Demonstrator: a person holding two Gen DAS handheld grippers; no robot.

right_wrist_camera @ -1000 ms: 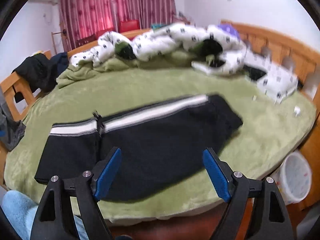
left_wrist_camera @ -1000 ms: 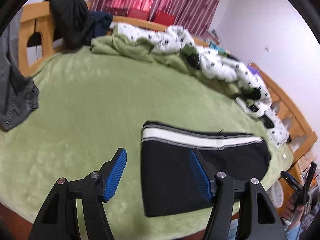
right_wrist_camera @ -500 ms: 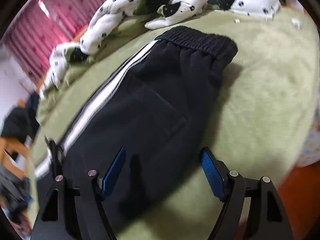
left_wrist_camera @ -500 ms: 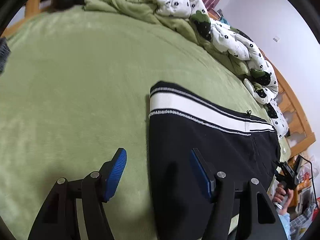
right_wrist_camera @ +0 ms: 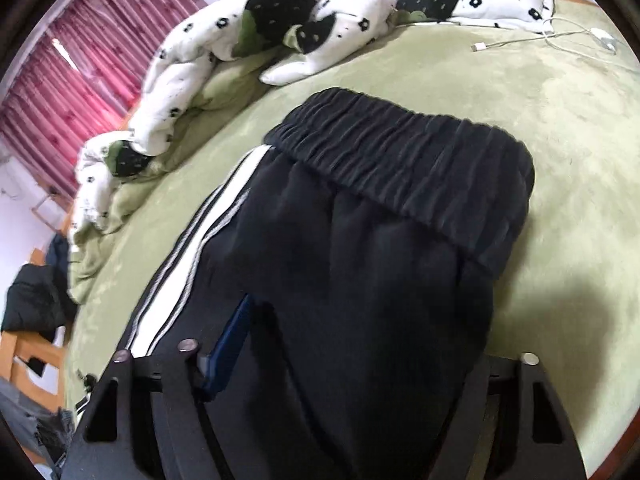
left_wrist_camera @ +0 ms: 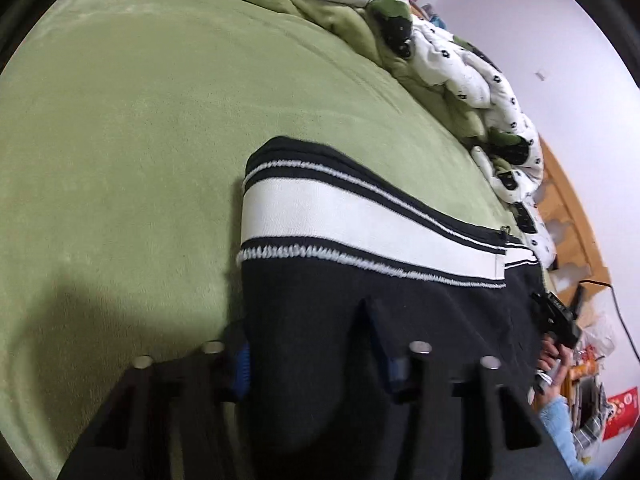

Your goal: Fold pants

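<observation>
The left hand-held gripper (left_wrist_camera: 316,344) sits low over the cuff end of the pants (left_wrist_camera: 360,320). Its jaws have just been closing, with black cloth bunched between them. The blue pads (left_wrist_camera: 242,364) touch the fabric on both sides, so it grips the pants there. The right hand-held gripper (right_wrist_camera: 352,344) is down on the waist end of the pants (right_wrist_camera: 360,240). Its jaws have just been closing too, with a thick fold of cloth between them. One blue pad (right_wrist_camera: 228,340) lies against the fabric; the other is hidden behind the cloth, so a full grip cannot be told.

The pants lie flat on the green bed (left_wrist_camera: 120,140), black with a white side stripe (left_wrist_camera: 340,224). Past the right gripper is their gathered waistband (right_wrist_camera: 400,156). Beyond the pants, along the far side of the bed, a white quilt (right_wrist_camera: 280,20) with black flowers is heaped up. A white cable (right_wrist_camera: 540,38) lies on the bed beyond the waistband. Farthest off hang red curtains (right_wrist_camera: 80,72).
</observation>
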